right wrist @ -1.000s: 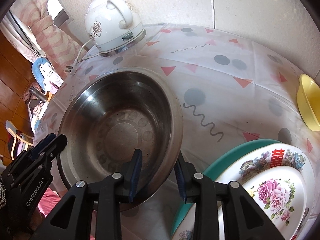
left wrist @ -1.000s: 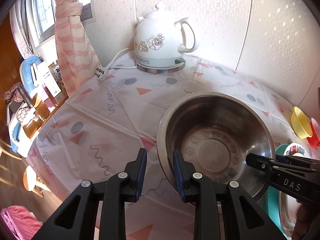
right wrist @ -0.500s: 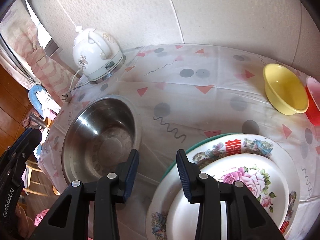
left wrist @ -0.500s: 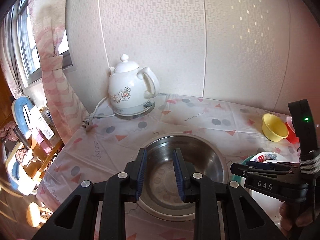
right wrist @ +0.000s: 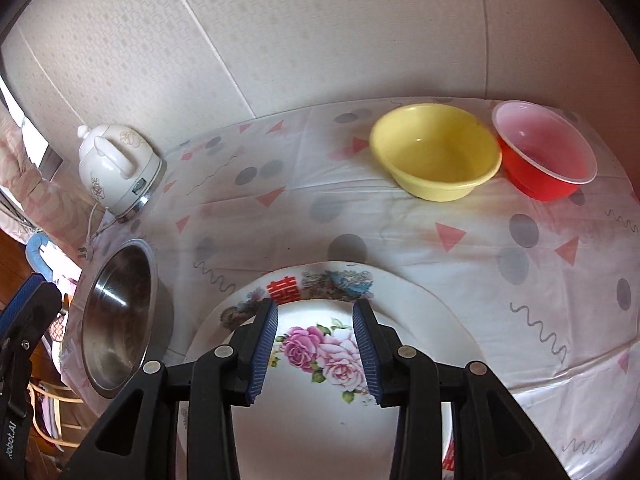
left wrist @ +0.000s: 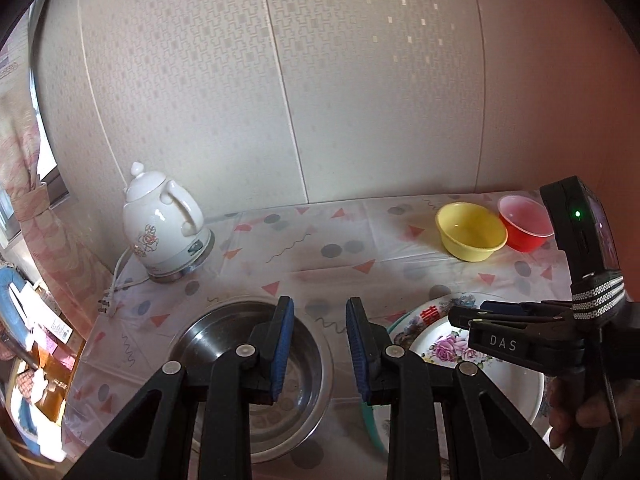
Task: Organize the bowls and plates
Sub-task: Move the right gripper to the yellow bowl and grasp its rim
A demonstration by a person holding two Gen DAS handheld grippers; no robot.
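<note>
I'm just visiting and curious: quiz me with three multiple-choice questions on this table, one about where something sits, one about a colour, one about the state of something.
1. What stands directly beside the yellow bowl?
A. the kettle
B. the red bowl
C. the steel basin

2. What colour are the large flowers on the top plate?
A. pink
B. blue
C. orange

3. What is between the pads of the right tool?
A. a plate rim
B. a bowl
C. nothing

Answers:
1. B, the red bowl sits against the yellow one near the wall, far from the white kettle and the steel basin.
2. A, pink roses show on the white plate.
3. C, its jaws stand apart above the plate, gripping nothing.
</note>
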